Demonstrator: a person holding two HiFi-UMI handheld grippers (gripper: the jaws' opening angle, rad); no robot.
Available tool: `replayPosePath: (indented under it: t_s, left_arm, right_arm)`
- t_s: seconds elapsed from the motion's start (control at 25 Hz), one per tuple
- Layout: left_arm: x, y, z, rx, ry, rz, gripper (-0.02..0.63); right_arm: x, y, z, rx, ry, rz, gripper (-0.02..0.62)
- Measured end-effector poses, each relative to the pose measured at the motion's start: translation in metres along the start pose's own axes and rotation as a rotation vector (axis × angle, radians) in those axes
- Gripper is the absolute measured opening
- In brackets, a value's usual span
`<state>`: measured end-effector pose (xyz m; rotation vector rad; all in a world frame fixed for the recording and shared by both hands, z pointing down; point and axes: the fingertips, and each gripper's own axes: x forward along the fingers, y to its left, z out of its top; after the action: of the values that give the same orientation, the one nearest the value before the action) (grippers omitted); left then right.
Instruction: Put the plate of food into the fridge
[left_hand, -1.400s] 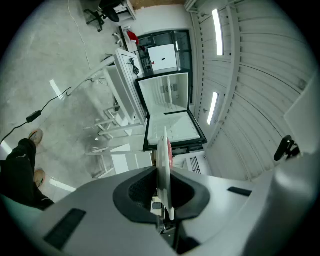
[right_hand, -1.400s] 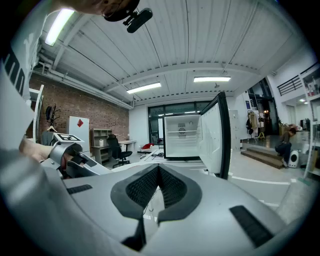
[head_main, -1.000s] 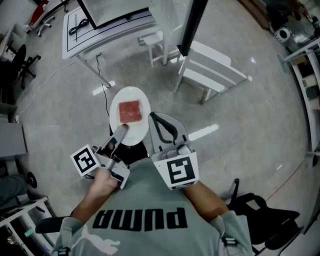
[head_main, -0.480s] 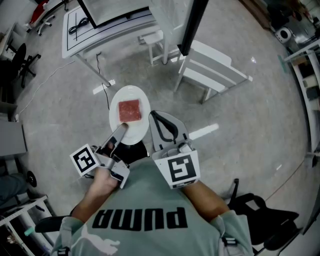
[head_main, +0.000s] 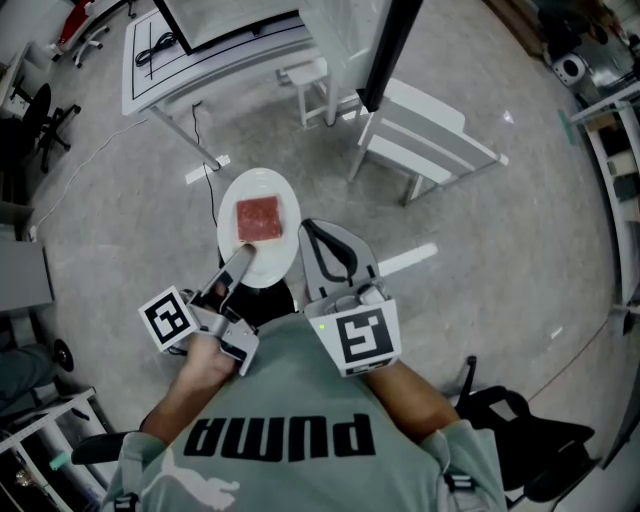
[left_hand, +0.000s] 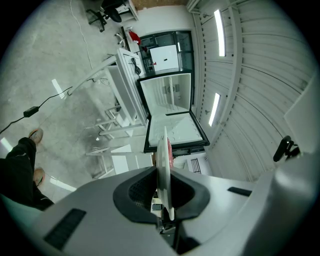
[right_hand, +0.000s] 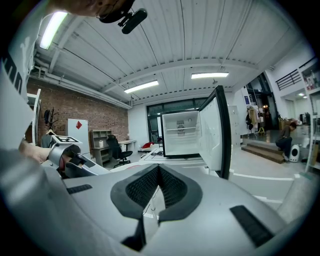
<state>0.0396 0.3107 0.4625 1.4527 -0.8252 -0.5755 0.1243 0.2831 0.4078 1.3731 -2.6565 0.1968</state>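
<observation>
My left gripper (head_main: 240, 262) has its jaws clamped on the near rim of the white plate (head_main: 262, 187), held level above the floor, with a square red piece of food (head_main: 259, 220) on it. My right gripper (head_main: 310, 235), just beside the plate, has its jaws together on nothing. The fridge (right_hand: 181, 134) stands open ahead
</observation>
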Motion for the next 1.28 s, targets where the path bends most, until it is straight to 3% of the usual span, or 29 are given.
replayPosePath:
  t_s: [0.56,1.28]
  left_arm:
    - [0.018,0.003,0.039,-0.013,0.012,0.0,0.035]
    - [0.059,-0.021,0.154,-0.001,0.055,-0.052,0.035]
  right_arm:
    - [0.04,-0.008,0.006,-0.001,0.008,-0.026,0.005]
    - [0.14,-0.012,0.061,-0.018,-0.024,-0.119,0.005]
